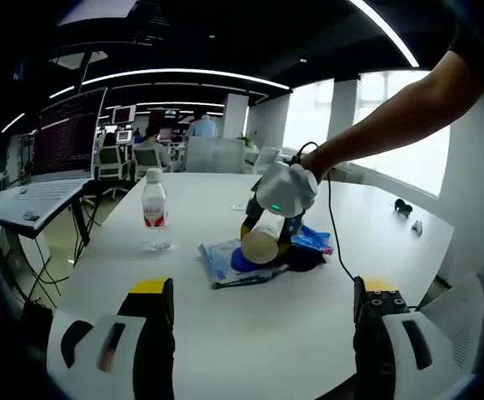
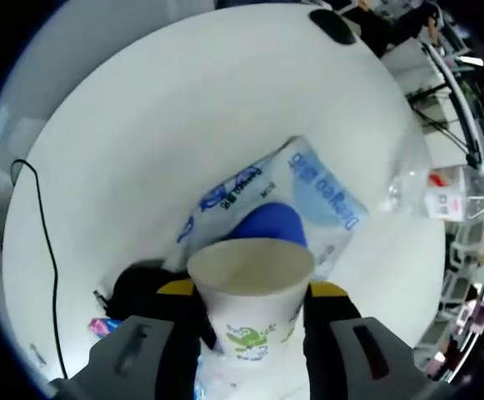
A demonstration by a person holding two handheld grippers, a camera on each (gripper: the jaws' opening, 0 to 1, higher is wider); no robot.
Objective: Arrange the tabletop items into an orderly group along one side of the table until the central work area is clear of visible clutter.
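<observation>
On the smooth white table point(image 1: 225, 317), the paper cup point(image 2: 252, 293) is the landmark: a tapered off-white cup with a green printed motif, its round mouth open toward the right gripper view, clasped between the right gripper's point(image 2: 251, 310) two yellow-tipped black jaws, which press against its sides. Just behind the cup in that view lies a round blue object point(image 2: 268, 225), resting on a flat, glossy white-and-blue plastic packet point(image 2: 308, 196) with printed lettering. Left of the cup sits a dark rounded object point(image 2: 137, 287), with a small pink-and-blue wrapper point(image 2: 102, 325) beside it and a thin black cable point(image 2: 46, 250) curving across the tabletop. Far to the right of the cup, a clear plastic water bottle point(image 2: 446, 193) with a red-and-white label appears. From the left gripper view, the bottle point(image 1: 154, 210) stands upright to the left of the cup point(image 1: 260, 244), well apart from it, and a person's arm point(image 1: 391, 117) reaches down to the right gripper. The left gripper's point(image 1: 262, 321) jaws are spread wide with nothing between them, well in front of the cup.
</observation>
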